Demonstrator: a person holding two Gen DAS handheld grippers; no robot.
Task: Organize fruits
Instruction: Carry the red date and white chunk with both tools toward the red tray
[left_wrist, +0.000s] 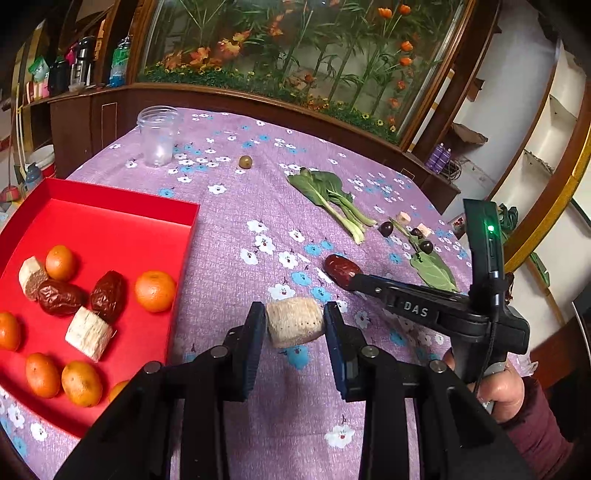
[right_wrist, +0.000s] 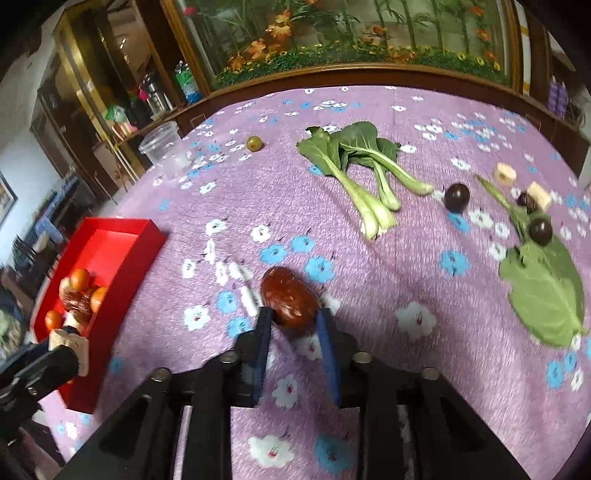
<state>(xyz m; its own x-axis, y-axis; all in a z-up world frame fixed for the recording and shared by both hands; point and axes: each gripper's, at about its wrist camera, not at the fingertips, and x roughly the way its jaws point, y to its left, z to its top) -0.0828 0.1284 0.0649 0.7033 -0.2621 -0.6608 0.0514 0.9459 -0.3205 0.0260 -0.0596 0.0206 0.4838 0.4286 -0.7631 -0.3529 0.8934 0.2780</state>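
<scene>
The left gripper (left_wrist: 294, 325) points steeply down, pads clamped on a pale chunk. At its two o'clock, the right gripper (right_wrist: 293, 321), hand-held (left_wrist: 498, 387), is closed on a red date.

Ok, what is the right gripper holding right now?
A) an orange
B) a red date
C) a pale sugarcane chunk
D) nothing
B: the right gripper has its blue pads closed on the wrinkled red date just above the purple cloth, while the pale chunk sits in the left gripper.
</scene>
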